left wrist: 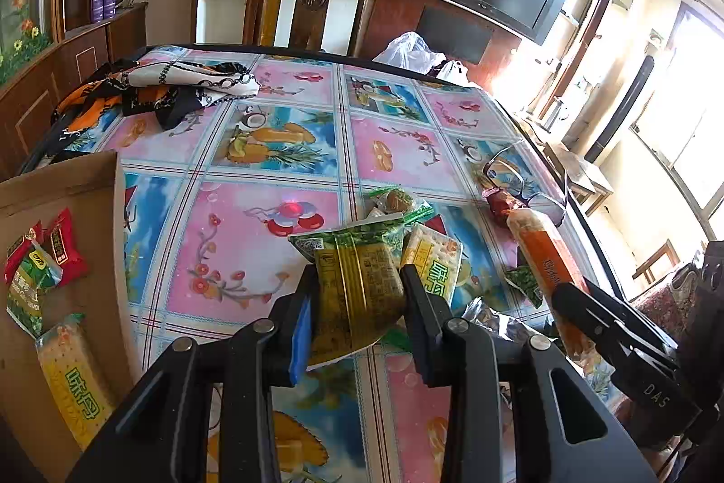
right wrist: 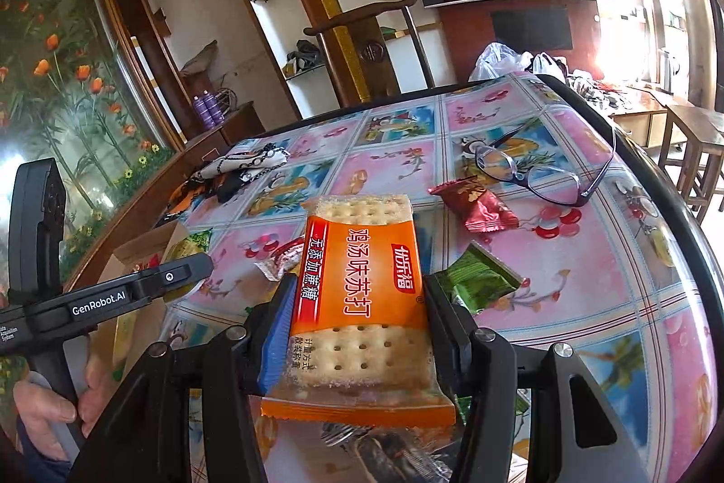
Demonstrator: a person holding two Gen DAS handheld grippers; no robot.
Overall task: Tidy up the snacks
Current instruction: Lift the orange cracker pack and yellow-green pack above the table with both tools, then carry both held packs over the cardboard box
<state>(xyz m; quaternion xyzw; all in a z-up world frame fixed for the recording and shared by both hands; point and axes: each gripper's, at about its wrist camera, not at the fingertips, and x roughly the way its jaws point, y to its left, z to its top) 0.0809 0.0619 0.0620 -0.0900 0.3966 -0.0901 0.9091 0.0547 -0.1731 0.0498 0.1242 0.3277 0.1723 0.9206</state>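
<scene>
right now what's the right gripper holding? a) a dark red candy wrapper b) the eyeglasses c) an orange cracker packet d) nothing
c: the right gripper is shut on the orange cracker packet, pinched between its fingers above the table, while the red candy wrapper and the eyeglasses lie on the tablecloth beyond.

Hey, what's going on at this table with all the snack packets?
A person is sorting snacks with a handheld claw in each hand. The left claw is clamped on a green and yellow snack packet, held above the flowered tablecloth. The right claw grips an orange cracker packet. A cardboard box at the left already holds a few packets. More snacks, including a red wrapped candy, still lie loose on the table beside a pair of glasses.
</scene>
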